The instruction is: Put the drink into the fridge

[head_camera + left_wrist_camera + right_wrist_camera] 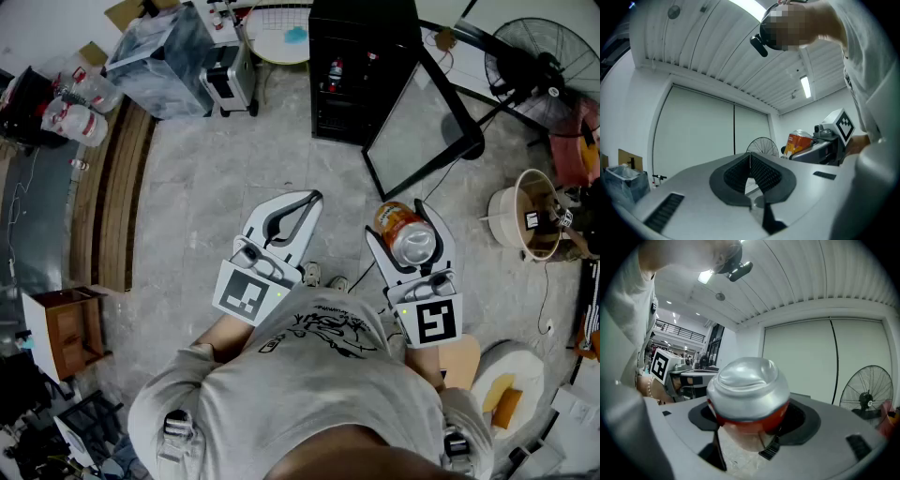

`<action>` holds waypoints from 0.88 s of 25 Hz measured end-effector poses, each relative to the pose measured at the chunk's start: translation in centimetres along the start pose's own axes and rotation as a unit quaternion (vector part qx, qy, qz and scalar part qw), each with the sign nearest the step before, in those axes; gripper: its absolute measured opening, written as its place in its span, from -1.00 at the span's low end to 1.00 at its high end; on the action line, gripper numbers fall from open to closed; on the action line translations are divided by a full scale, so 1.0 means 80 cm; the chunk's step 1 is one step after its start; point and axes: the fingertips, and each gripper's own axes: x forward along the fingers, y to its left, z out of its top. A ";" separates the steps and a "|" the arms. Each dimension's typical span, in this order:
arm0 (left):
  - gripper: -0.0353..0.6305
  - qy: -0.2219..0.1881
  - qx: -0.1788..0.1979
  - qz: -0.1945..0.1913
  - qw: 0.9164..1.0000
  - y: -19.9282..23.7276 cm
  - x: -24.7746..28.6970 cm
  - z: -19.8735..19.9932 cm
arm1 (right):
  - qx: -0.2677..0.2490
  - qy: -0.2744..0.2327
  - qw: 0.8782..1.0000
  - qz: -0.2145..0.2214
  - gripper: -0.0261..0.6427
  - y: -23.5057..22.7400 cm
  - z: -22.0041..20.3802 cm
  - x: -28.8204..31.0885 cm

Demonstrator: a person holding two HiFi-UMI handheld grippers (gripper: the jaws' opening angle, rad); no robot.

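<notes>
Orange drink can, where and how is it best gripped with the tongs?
Grip the middle of its straight orange side wall, coming from the side with a pad on each opposite face. The drink can has domed silver ends that give no flat hold. The right tongs clamp its wall this way now; the left tongs are shut, empty.

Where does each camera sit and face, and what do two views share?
Head view: on the head, facing down; shirt, left gripper, right gripper show.
Left gripper view: on it, along shut jaws toward a wall; shirt right.
Right gripper view: on it, along jaws holding the can; shirt left.
Shared: both gripper views show the fan.
</notes>
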 end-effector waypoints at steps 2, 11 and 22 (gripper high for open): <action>-0.83 -0.001 -0.004 -0.001 1.000 -0.005 0.003 -0.001 | -0.002 0.002 1.000 0.001 0.10 -0.004 -0.002 -0.004; -0.83 -0.003 -0.012 0.007 1.000 0.001 -0.002 0.000 | -0.009 -0.001 1.000 0.013 0.10 0.001 0.001 0.002; -0.83 0.004 -0.013 0.009 1.000 0.037 -0.032 -0.008 | -0.011 0.004 0.999 0.031 0.11 0.033 -0.001 0.037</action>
